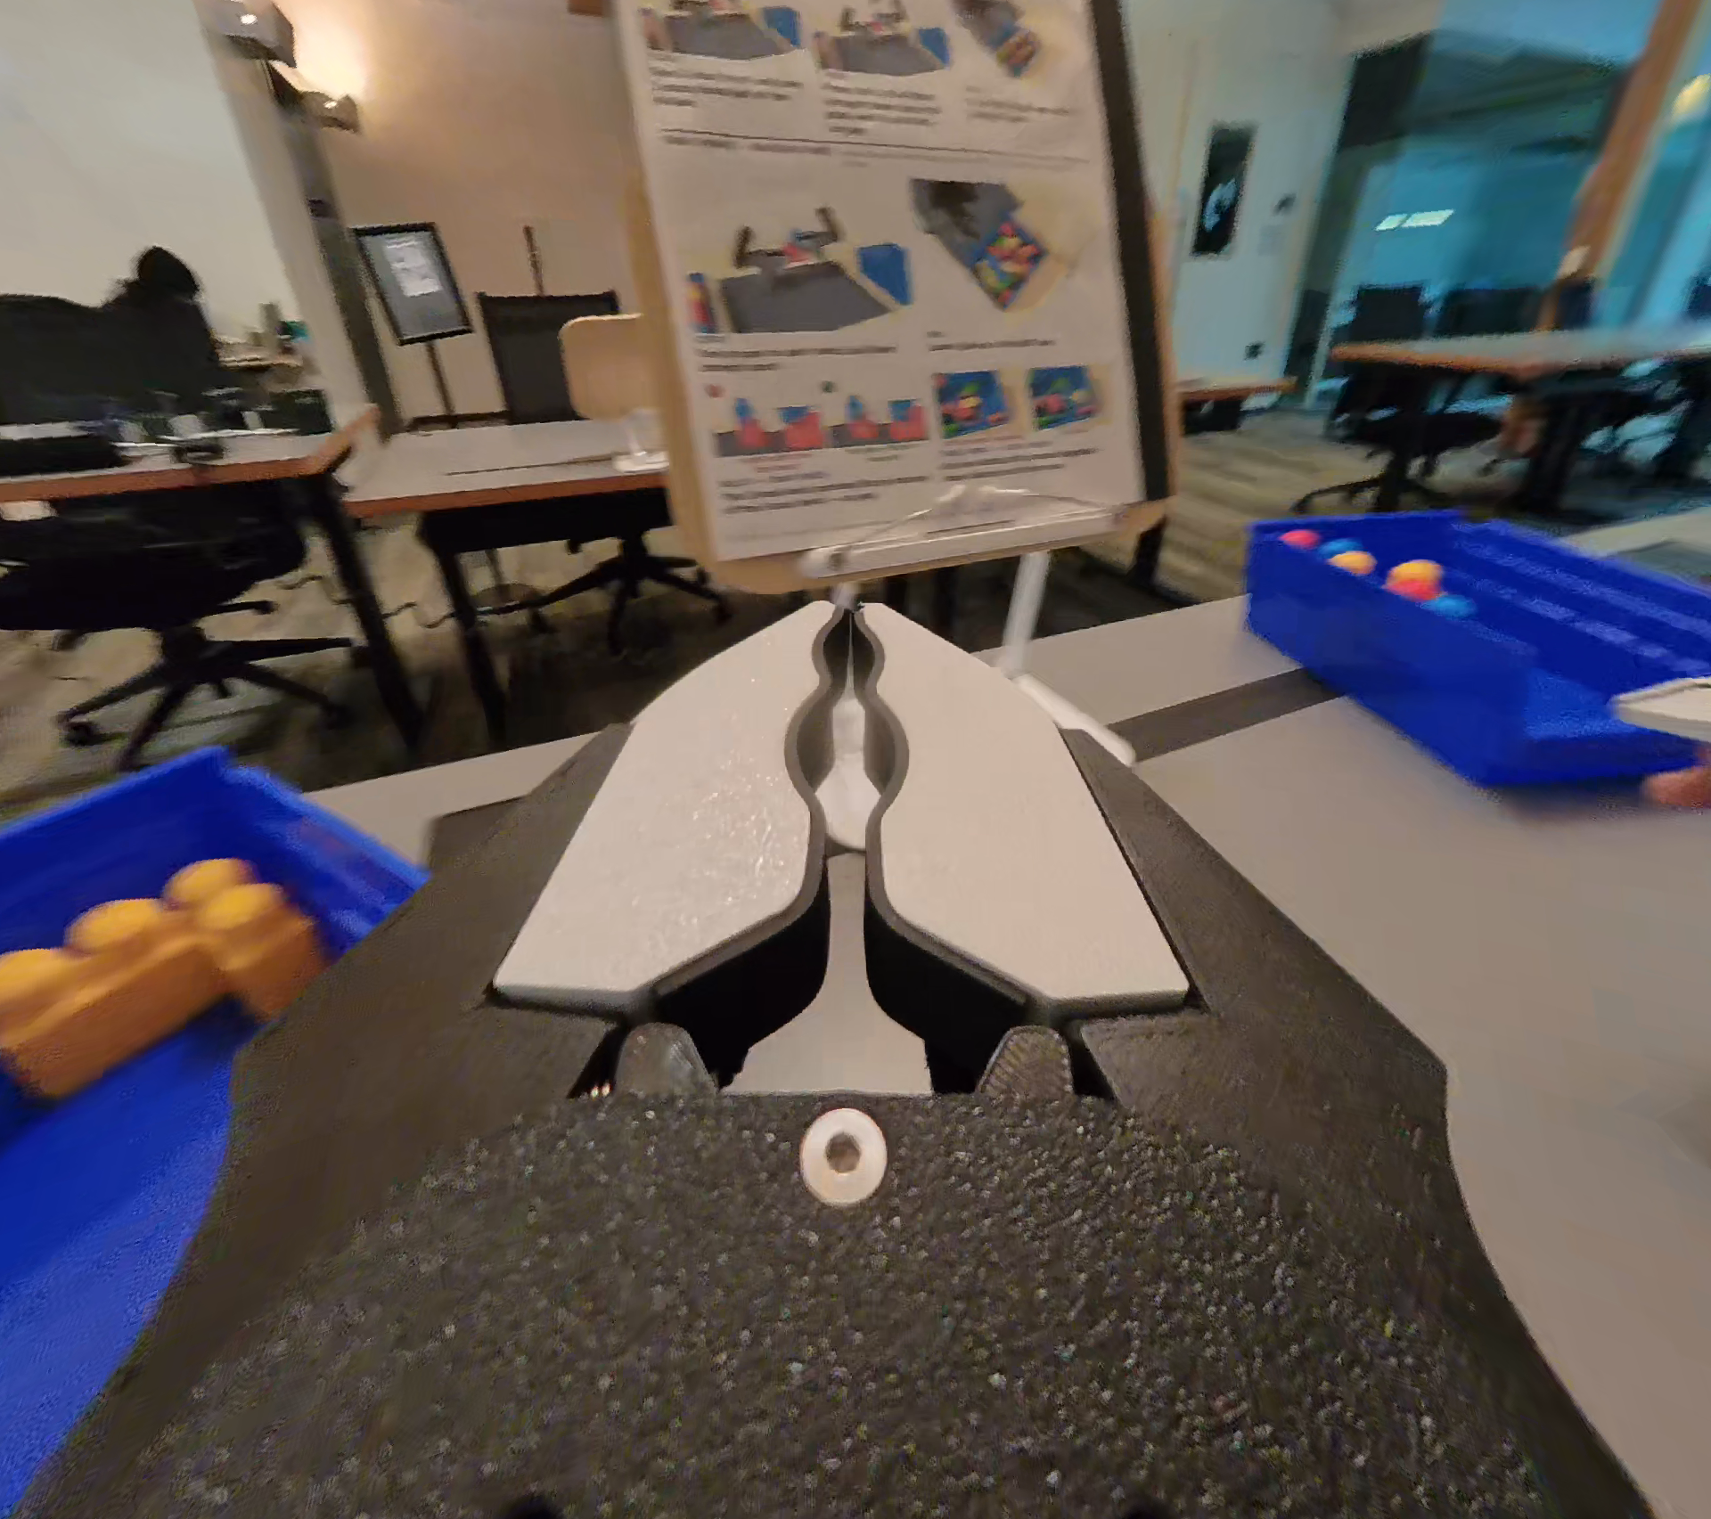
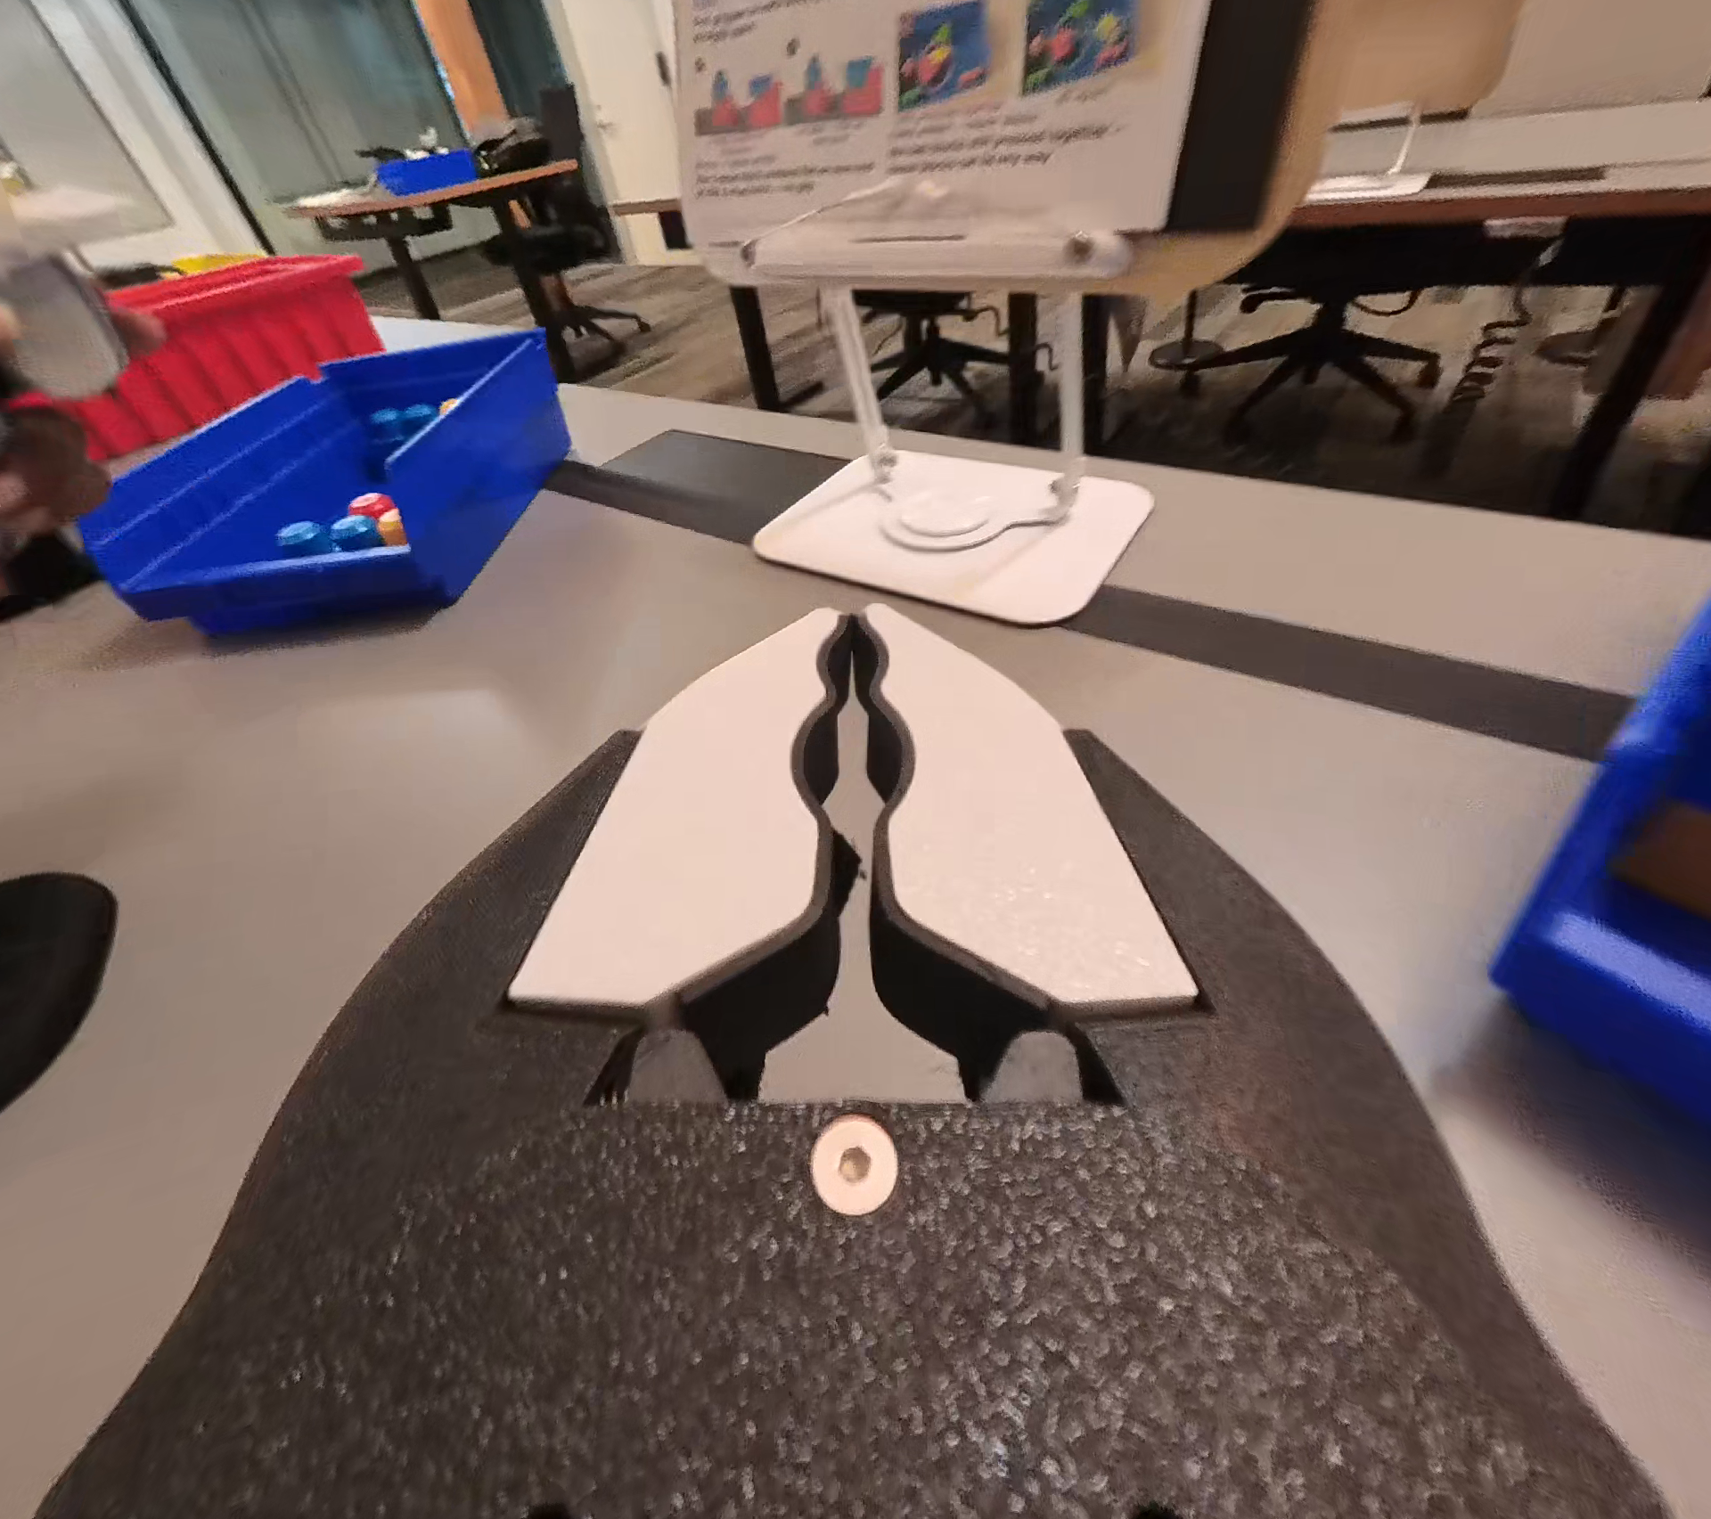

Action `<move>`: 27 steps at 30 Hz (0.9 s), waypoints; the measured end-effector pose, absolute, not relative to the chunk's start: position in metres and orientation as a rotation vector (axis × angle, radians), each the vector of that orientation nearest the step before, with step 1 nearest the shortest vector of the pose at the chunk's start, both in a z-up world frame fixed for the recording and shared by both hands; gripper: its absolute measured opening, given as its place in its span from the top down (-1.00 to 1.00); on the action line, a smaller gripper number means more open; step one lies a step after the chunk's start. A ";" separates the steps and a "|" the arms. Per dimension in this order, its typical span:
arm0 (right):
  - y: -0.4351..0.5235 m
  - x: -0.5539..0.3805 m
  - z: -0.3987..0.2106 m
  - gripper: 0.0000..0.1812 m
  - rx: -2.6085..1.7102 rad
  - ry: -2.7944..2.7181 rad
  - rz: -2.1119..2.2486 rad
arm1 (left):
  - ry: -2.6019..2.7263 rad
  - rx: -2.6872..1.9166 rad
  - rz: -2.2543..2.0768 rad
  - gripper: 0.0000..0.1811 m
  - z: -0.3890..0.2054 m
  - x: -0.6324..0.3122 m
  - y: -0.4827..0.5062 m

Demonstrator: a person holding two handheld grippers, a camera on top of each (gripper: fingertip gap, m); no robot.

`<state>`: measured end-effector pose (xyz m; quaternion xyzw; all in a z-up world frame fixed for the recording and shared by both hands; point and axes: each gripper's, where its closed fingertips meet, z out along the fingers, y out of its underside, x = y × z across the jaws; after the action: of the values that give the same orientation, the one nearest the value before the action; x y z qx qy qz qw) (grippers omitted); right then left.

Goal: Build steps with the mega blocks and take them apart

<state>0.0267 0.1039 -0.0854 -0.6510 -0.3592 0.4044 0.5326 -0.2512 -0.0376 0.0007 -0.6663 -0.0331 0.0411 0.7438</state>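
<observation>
Orange block (image 1: 153,965), studded top, blurry, lies in blue bin (image 1: 83,1252) at left. Left gripper (image 1: 850,623) and right gripper (image 2: 852,628) both pressed together, empty, above grey table (image 2: 370,734).

- Ahead of the right tongs (image 2: 852,623) the grey tabletop (image 2: 370,734) lies bare up to the white stand base (image 2: 972,549).
- The instruction board (image 2: 926,40) hangs above that base, blocking the way over it.
- A blue bin (image 2: 278,577) flanks the left, another blue bin (image 2: 1592,965) the right.
- An orange block (image 1: 157,975) fills part of the near bin (image 1: 93,1243) by the left tongs (image 1: 847,618).
</observation>
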 end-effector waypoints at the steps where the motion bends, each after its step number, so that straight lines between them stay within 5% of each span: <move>1: 0.100 0.021 -0.091 1.00 -1.551 -0.862 0.976 | -0.071 -1.484 0.137 0.93 0.005 -0.268 -0.039; 8: 0.102 0.016 -0.120 1.00 -1.548 -0.909 0.965 | -0.159 -1.745 0.346 0.71 0.000 -0.407 -0.026; 13: 0.103 0.021 -0.128 1.00 -1.565 -0.930 0.971 | -0.209 -2.014 0.525 0.59 -0.060 -0.491 -0.001; 18: 0.099 0.021 -0.133 1.00 -1.564 -0.979 0.977 | -0.322 -2.272 0.480 0.50 -0.137 -0.524 0.011; 27: 0.096 0.021 -0.136 1.00 -1.553 -1.021 0.967 | -0.399 -2.372 0.455 0.56 -0.183 -0.540 0.028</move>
<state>0.0210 0.0964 -0.1365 -0.6421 -0.4221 0.3997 0.4997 -0.5398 0.0277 -0.1829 -0.9113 -0.1534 0.1749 0.3398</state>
